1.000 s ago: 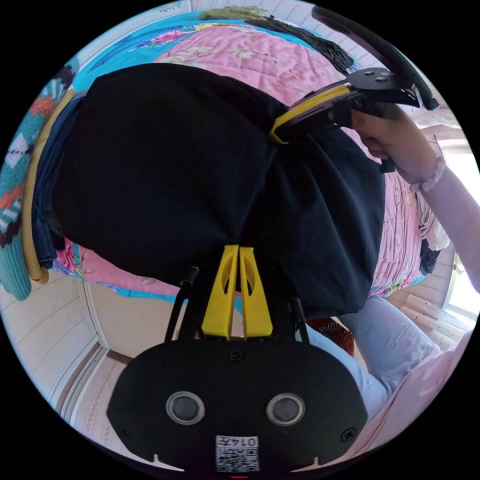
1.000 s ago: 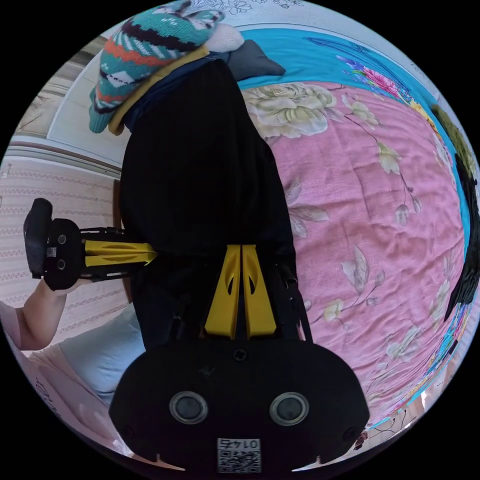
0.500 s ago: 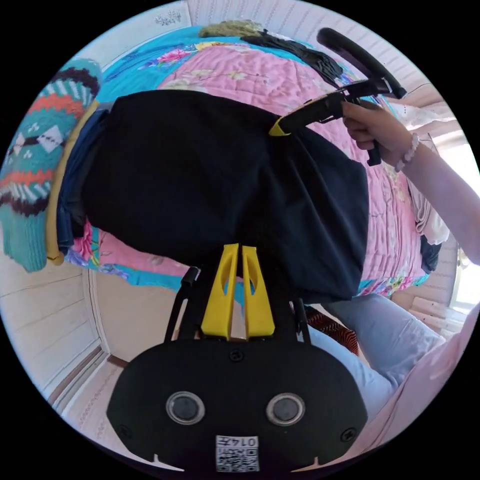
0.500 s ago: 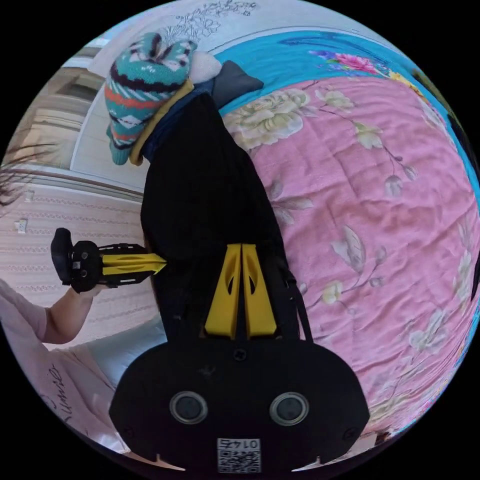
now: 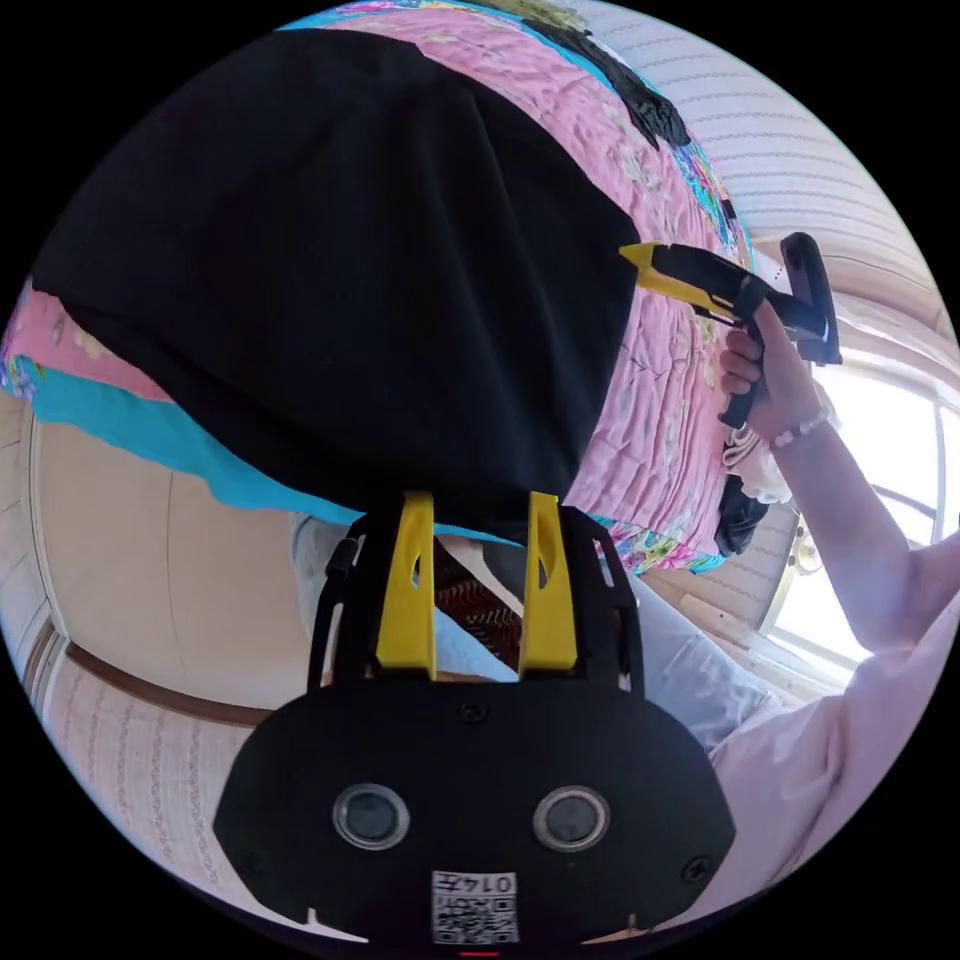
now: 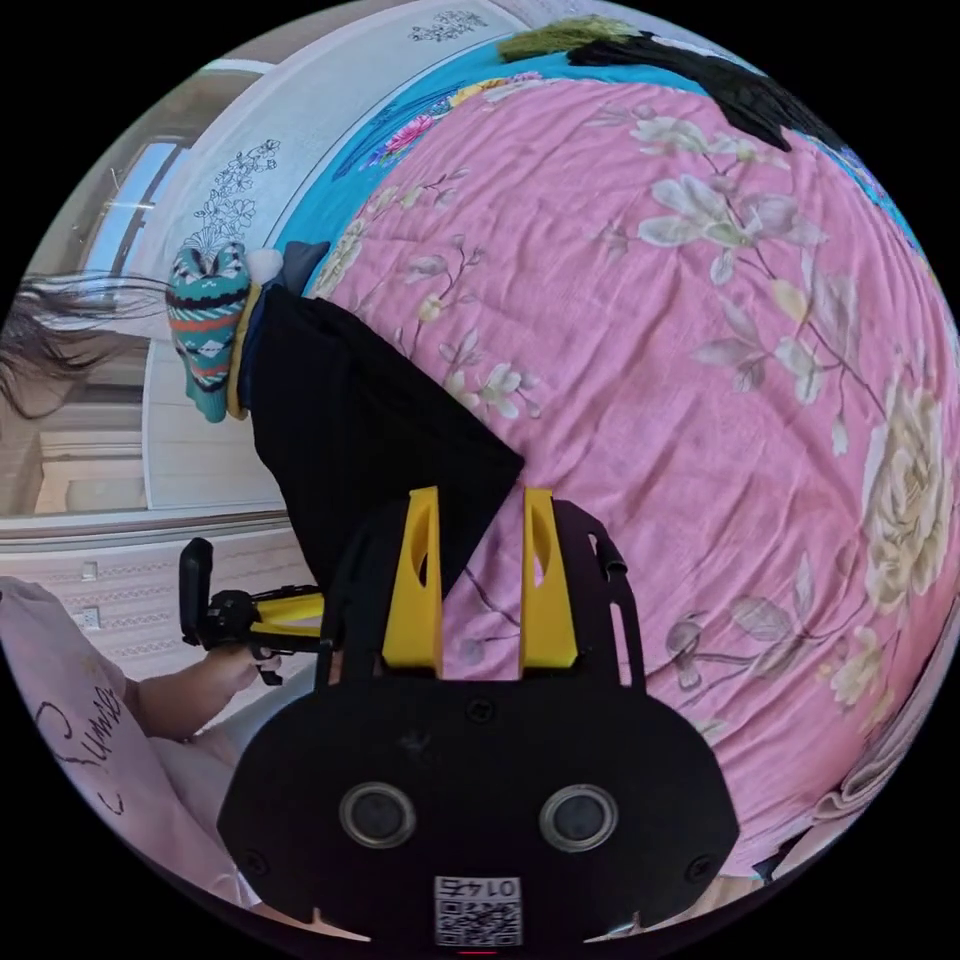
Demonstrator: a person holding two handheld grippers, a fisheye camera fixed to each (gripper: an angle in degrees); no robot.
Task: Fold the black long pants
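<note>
The black pants (image 5: 340,270) lie folded in a flat stack on the pink bedspread, reaching to the bed's near edge. My left gripper (image 5: 479,497) is open just off the fold's near edge, nothing between its jaws. In the right gripper view the pants (image 6: 350,430) lie to the left, one corner pointing toward my right gripper (image 6: 481,492), which is open over the bedspread beside that corner. The right gripper (image 5: 645,258), held in a hand, hovers just off the fold's right edge. The left gripper (image 6: 295,608) shows low at the left, partly hidden.
A pink floral bedspread (image 6: 700,350) with a turquoise border covers the bed. A teal patterned knit piece (image 6: 205,330) and dark folded clothes lie past the pants. Dark clothing (image 6: 740,90) sits at the bed's far end. The person's light trousers (image 5: 690,660) are below the bed edge.
Both grippers were shut on the black pants; now both are open and drawn back. The pants have come to rest flat on the bed.
</note>
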